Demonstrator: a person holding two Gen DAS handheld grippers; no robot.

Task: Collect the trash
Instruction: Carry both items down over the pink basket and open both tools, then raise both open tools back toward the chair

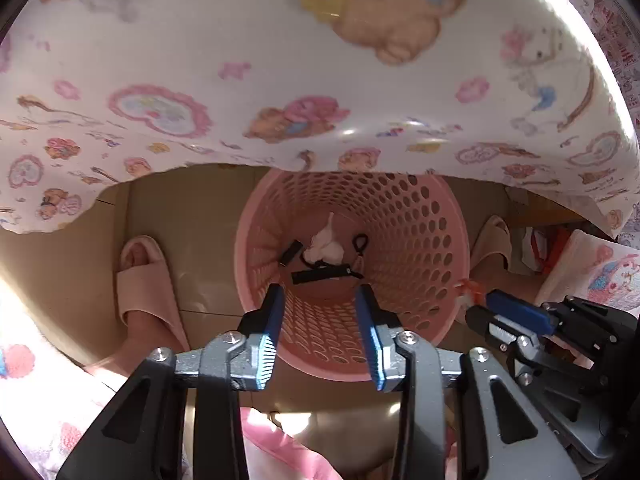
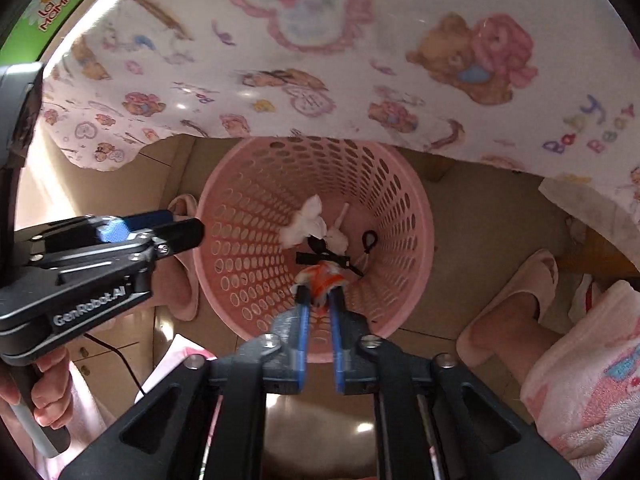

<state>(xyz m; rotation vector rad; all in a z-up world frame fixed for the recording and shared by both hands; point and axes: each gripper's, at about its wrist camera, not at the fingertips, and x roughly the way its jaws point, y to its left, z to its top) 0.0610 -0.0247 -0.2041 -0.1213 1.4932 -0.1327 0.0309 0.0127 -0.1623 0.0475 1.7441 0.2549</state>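
Note:
A pink perforated basket (image 1: 420, 240) (image 2: 240, 216) stands on the floor right below both grippers. In it lie crumpled white tissue (image 1: 324, 246) (image 2: 304, 224), a black strip (image 1: 320, 274) (image 2: 320, 258) and a small black loop (image 1: 360, 240) (image 2: 370, 238). My left gripper (image 1: 320, 294) (image 2: 186, 222) hangs open over the basket's mouth with nothing between its fingers. My right gripper (image 2: 320, 290) (image 1: 480, 306) points down into the basket, jaws a little apart. An orange-and-white wrapper (image 2: 320, 276) (image 1: 466, 288) sits loose at its fingertips.
A bear-printed tablecloth (image 1: 280, 80) (image 2: 320, 60) overhangs the basket's far rim. The person's feet in pink slippers (image 1: 144, 280) (image 2: 516, 304) flank the basket on the tiled floor. A hand (image 2: 48, 396) holds the left gripper's handle. A green box (image 2: 48, 4) shows top left.

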